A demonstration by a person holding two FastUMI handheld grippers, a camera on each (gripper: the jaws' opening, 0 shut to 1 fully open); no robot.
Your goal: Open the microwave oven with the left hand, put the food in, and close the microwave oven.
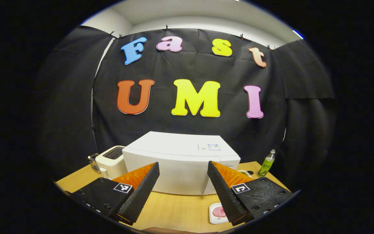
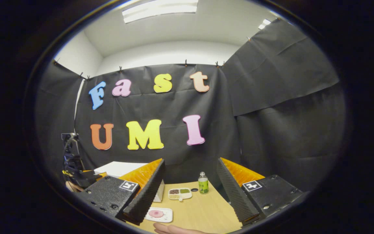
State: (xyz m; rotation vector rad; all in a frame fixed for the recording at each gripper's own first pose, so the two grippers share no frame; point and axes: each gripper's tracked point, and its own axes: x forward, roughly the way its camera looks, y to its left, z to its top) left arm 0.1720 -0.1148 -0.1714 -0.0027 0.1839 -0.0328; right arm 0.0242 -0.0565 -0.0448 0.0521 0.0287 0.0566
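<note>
The white microwave (image 1: 180, 162) stands shut at the middle of the wooden table (image 1: 174, 208). My left gripper (image 1: 183, 163) hovers open in front of it, some way off, with nothing between its fingers. A white square plate with a pink round piece of food (image 1: 218, 213) lies on the table near the front, under the right finger. In the right gripper view the same plate (image 2: 158, 214) lies below my right gripper (image 2: 191, 161), which is open and empty. A corner of the microwave (image 2: 118, 169) shows behind its left finger.
A white toaster (image 1: 110, 161) and a wire rack (image 1: 93, 161) stand left of the microwave. A green bottle (image 2: 203, 185), a small compartment tray (image 2: 180, 193) and a dark round lid (image 2: 194, 189) sit at the far right. A hand (image 2: 174, 229) lies at the table's front edge.
</note>
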